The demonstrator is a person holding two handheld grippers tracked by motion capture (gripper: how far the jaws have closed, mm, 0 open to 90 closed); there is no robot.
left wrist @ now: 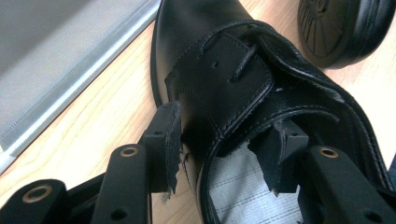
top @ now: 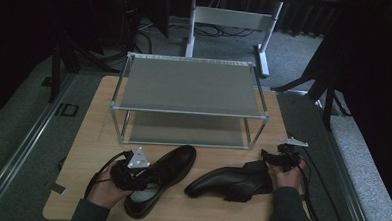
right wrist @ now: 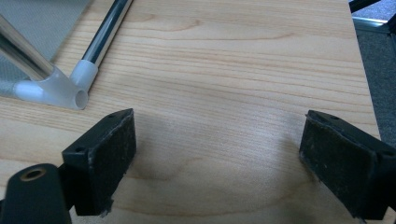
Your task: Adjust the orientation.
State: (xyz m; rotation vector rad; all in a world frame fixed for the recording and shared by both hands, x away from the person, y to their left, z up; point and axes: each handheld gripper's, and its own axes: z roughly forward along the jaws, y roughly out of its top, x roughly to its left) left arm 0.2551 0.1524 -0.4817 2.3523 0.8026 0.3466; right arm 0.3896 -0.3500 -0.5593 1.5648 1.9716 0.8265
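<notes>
Two black leather lace-up shoes lie on the wooden table. The left shoe stands upright with its toe toward the rack. My left gripper straddles that shoe's side wall near the opening. In the left gripper view my left gripper has one pad outside the left shoe and the other inside over the insole, with a gap to the leather. The right shoe lies on its side, and its sole shows. My right gripper stands open beside its heel; between its jaws is bare wood.
A two-tier metal shoe rack with grey shelves stands at the back of the table; its front right corner foot is close to my right gripper. Cables trail from both grippers. Dark floor and a desk frame lie beyond.
</notes>
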